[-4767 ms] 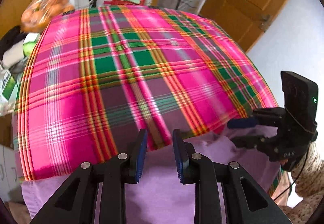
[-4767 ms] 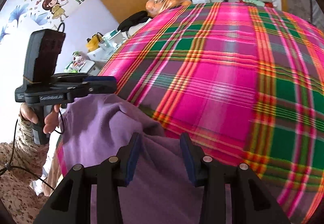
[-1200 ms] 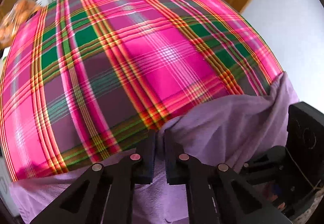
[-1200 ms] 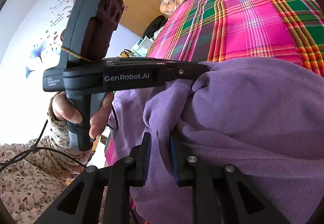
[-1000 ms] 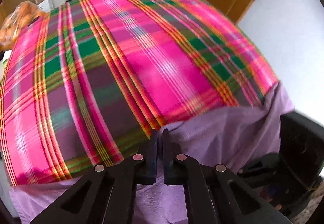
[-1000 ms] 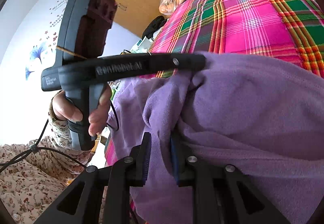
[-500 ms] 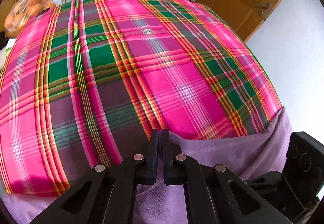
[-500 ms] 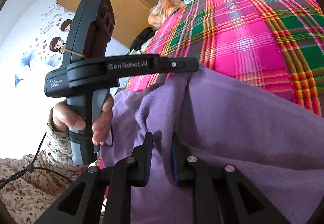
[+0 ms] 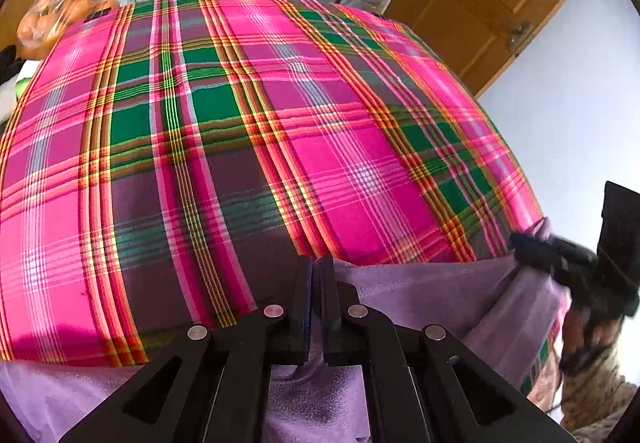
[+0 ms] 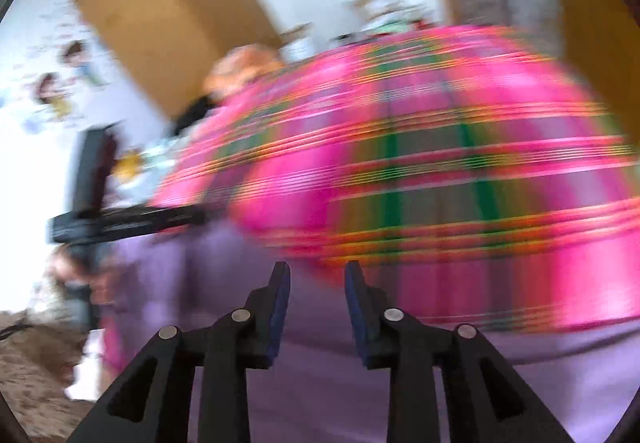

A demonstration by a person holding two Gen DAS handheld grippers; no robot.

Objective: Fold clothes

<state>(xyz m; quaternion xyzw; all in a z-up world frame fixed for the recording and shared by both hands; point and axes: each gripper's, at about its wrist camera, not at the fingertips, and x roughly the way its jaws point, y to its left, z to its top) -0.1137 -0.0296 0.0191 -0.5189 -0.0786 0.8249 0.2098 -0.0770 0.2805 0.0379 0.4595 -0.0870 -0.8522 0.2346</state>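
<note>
One purple fleece garment (image 9: 420, 295), soft, rumpled, draped over near edge of plaid-covered bed (image 9: 248, 147). Left gripper (image 9: 316, 267) clamped on its top edge. Right gripper (image 10: 317, 275) spread apart above it, view blurred.

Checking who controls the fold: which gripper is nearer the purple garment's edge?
Left. The left gripper is shut on the purple garment at its edge; the right gripper is open, its jaws apart over the cloth.
</note>
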